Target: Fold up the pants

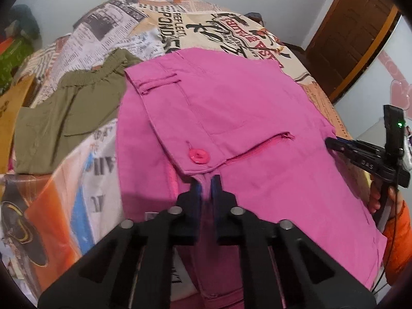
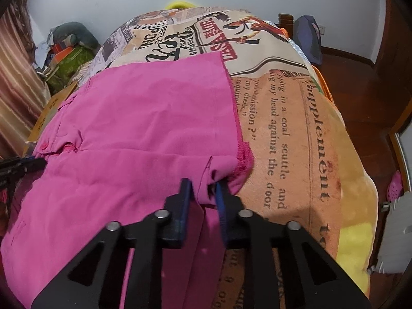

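A: Where are the pink pants (image 1: 231, 118)?

B: Spread over the bed's printed blanket (image 2: 296, 141), filling the middle of both views. In the left wrist view the waistband end with the pink button (image 1: 199, 156) and the zipper (image 1: 260, 146) sits just ahead of the left gripper (image 1: 206, 180).

A: And its jaws?

B: Nearly closed, pinching a fold of the pink cloth right below the buttoned flap, toward 6 o'clock.

A: The right gripper (image 2: 203, 185)?

B: Its jaws are clamped on a bunched edge of the pants, close to the frayed hem corner (image 2: 243, 162), which lies at about 1 o'clock from the fingertips. From the left wrist view that same gripper shows at 3 o'clock, at the pants' right edge.

A: Anything else on the bed?

B: Olive-green pants (image 1: 67, 110) with an elastic waist, at 10 o'clock in the left wrist view, touching the pink pair's left side. A wooden door (image 1: 352, 33) stands at 2 o'clock.
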The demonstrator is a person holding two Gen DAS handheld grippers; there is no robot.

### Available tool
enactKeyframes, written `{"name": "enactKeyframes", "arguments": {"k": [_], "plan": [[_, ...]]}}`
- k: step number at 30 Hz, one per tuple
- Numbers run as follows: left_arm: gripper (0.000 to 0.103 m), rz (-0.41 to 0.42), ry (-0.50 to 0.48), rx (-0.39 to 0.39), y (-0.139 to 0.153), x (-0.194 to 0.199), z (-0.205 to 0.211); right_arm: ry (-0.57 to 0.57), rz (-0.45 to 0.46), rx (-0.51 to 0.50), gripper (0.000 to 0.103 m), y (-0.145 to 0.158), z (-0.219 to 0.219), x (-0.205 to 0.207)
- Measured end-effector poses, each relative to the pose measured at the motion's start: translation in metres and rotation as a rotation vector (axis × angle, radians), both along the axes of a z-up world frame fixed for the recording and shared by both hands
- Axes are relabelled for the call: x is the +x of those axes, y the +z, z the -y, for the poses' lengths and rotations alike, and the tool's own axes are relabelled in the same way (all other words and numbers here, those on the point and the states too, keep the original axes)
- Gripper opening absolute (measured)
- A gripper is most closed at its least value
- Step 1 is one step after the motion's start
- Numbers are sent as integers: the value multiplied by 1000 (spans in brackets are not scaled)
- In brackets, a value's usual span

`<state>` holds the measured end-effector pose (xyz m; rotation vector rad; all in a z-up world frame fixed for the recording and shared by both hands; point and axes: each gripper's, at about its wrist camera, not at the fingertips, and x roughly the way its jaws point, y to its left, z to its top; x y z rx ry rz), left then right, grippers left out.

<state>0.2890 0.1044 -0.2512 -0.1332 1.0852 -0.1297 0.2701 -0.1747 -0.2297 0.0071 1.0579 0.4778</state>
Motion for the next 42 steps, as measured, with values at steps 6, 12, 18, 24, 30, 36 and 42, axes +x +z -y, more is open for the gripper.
{"name": "enactKeyframes", "arguments": {"k": [6, 12, 18, 24, 30, 36, 42], "plan": [[4, 47, 15, 103, 9, -1, 2, 35, 41, -72, 9, 3, -5, -17], [4, 12, 7, 121, -4, 0, -1, 32, 36, -110, 11, 2, -8, -19], [11, 13, 5, 106, 10, -2, -5, 23, 12, -99, 25, 12, -5, -23], [36, 56, 18, 90, 26, 10, -12, -28, 105, -38, 56, 44, 5, -17], [41, 32, 19, 57, 17, 33, -16, -63, 138, -33, 60, 43, 4, 13], [43, -20, 57, -46, -7, 51, -26, -58, 54, -32, 60, 6, 1, 39], [21, 27, 61, -16, -6, 51, -24, -35, 44, -65, 15, -8, -9, 41]]}}
